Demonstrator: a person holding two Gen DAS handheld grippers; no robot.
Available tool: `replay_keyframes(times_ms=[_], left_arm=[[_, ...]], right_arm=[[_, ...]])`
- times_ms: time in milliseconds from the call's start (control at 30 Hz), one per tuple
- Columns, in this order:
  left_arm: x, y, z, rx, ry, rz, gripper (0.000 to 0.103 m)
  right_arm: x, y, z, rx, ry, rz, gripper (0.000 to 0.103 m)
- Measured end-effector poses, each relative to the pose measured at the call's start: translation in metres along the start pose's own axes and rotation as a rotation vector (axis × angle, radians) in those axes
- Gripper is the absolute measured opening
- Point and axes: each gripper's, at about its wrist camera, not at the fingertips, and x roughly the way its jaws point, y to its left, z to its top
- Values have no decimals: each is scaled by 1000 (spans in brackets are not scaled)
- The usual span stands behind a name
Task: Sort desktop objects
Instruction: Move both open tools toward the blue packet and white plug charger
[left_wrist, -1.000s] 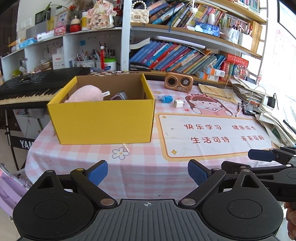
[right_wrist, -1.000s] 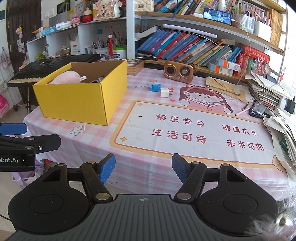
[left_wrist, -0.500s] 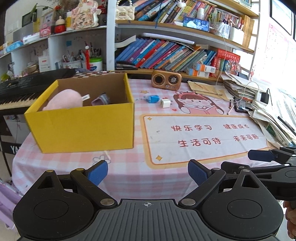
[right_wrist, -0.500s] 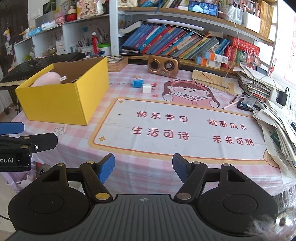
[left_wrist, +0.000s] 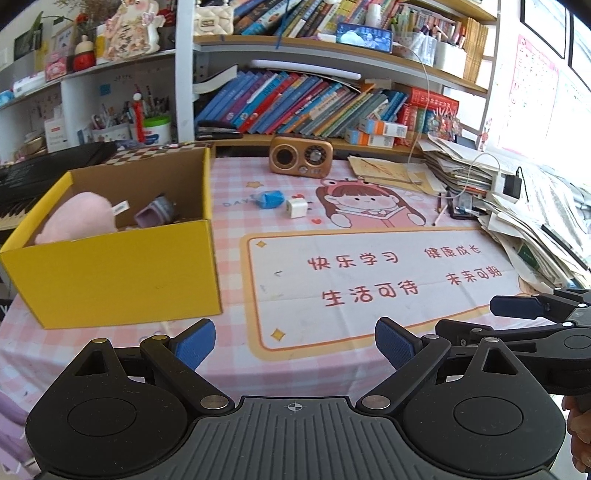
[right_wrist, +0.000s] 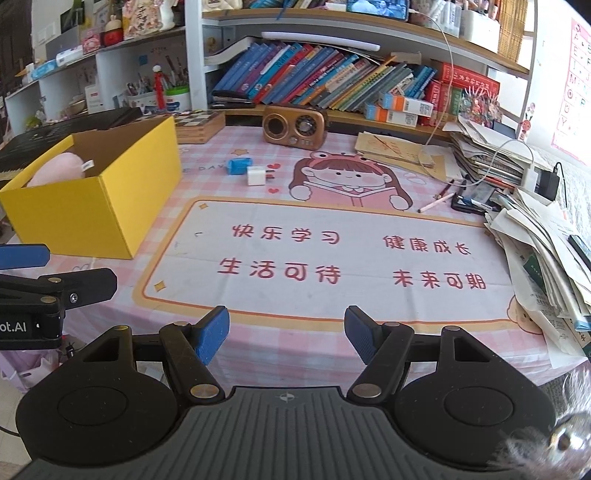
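Left gripper (left_wrist: 294, 341) jaws spread wide, blue pads (left_wrist: 195, 342) apart, nothing between them, hanging over the near table edge without touching anything. Right gripper (right_wrist: 286, 334) also spread, a bit narrower, empty, above the near edge of the printed mat (right_wrist: 332, 258); in the left view it shows at the right side (left_wrist: 517, 325), and a bit of a hand (left_wrist: 580, 435) sits below it. Side of the left gripper in the right view reads "ot.AI", partly cut off. Mat has red Chinese writing in two lines, "快乐学习 健康成长" and "生活可待 未来可期", plus a cartoon girl reading a book. Tablecloth (left_wrist: 236, 184) is pink check, with "DAY" partly readable near the chargers. Blue plug (right_wrist: 238, 166) and white charger (right_wrist: 256, 176) lie just beside each other on the cloth, between the yellow box (left_wrist: 110, 269) and the cartoon, well away from both grippers. Box stands open at the left of the table; inside a pink plush (left_wrist: 79, 218) with a white tag and a small purple-grey object (left_wrist: 155, 212), type unclear. Brown retro radio (right_wrist: 294, 126) at the back, against the shelf of books (right_wrist: 314, 81); titles too small to read. Pile of papers (right_wrist: 535, 229) at the right, pens near it. Black keyboard (left_wrist: 44, 173) behind the box.
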Motion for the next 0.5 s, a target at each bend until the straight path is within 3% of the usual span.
replay_keyframes(times_ms=[500], left_arm=[[33, -26, 24, 26, -14, -34, 95]], right_arm=[[19, -41, 12, 37, 9, -29, 67]])
